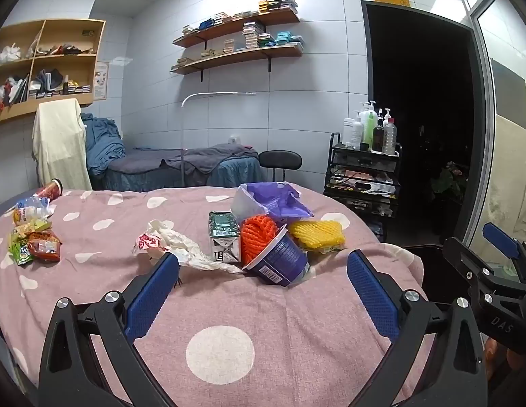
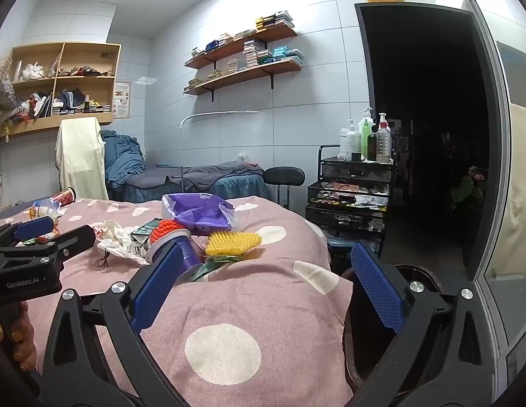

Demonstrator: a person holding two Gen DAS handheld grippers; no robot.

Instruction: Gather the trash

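On the pink bedcover (image 1: 280, 305) lies light, crushable trash; the cup (image 1: 276, 261) suits a rim-side grip, both grippers (image 1: 263, 291) (image 2: 266, 288) wide, empty.

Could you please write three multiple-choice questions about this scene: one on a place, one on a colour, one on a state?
1. Where does the orange foam net lie?
A. inside the purple cup
B. on the shelf
C. on the stool

2. What colour is the foam net right of the purple cup?
A. green
B. yellow
C. white

3. How is the left gripper?
A. shut on the carton
B. shut, holding nothing
C. open, holding nothing

Answers: 1 A, the net fills the tipped cup's mouth; 2 B, it is plainly yellow; 3 C, its blue pads stand wide apart over bare cloth.
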